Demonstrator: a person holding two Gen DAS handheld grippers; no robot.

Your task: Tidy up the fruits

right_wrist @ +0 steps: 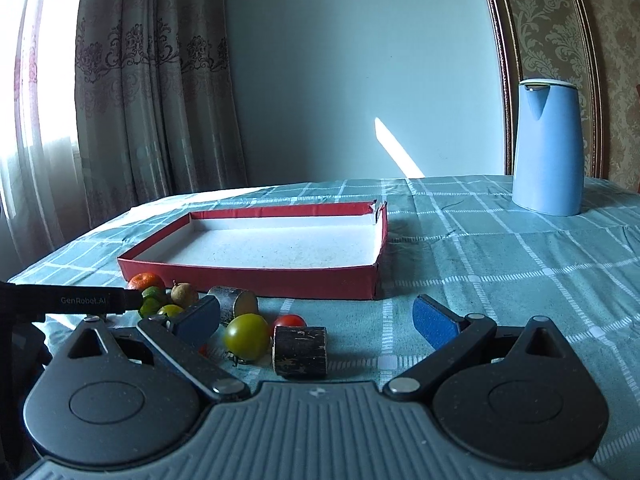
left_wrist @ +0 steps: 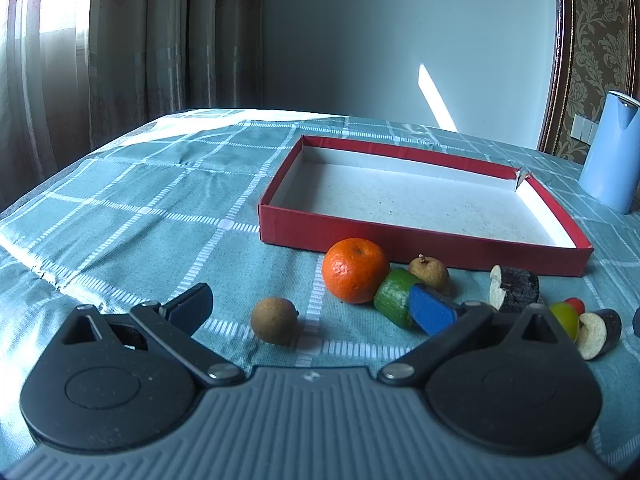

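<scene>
Both my jaws stand wide open and hold nothing. Between the left gripper's point(left_wrist: 312, 312) fingers lies a brown longan point(left_wrist: 274, 321), loose on the cloth; closing off-centre could squirt it sideways, since it is round and will likely roll. Just beyond the right-hand pad sit the green lime point(left_wrist: 394, 297) and, touching it, the orange tangerine point(left_wrist: 355, 270); that pad could nudge the lime and set the row moving. A second longan point(left_wrist: 429, 273) rests behind them against the red tray point(left_wrist: 420, 242), which is bare inside and lies straight ahead of both jaws.

Between the right gripper's point(right_wrist: 316, 322) fingers are a green tomato point(right_wrist: 246, 336), a small red tomato point(right_wrist: 289, 321) and a dark-skinned cut chunk point(right_wrist: 300, 353), close together, so I may pinch two at once. The tray's near wall must be cleared. The blue kettle point(right_wrist: 548, 148) stands well apart, far right on the table point(right_wrist: 500, 248)
</scene>
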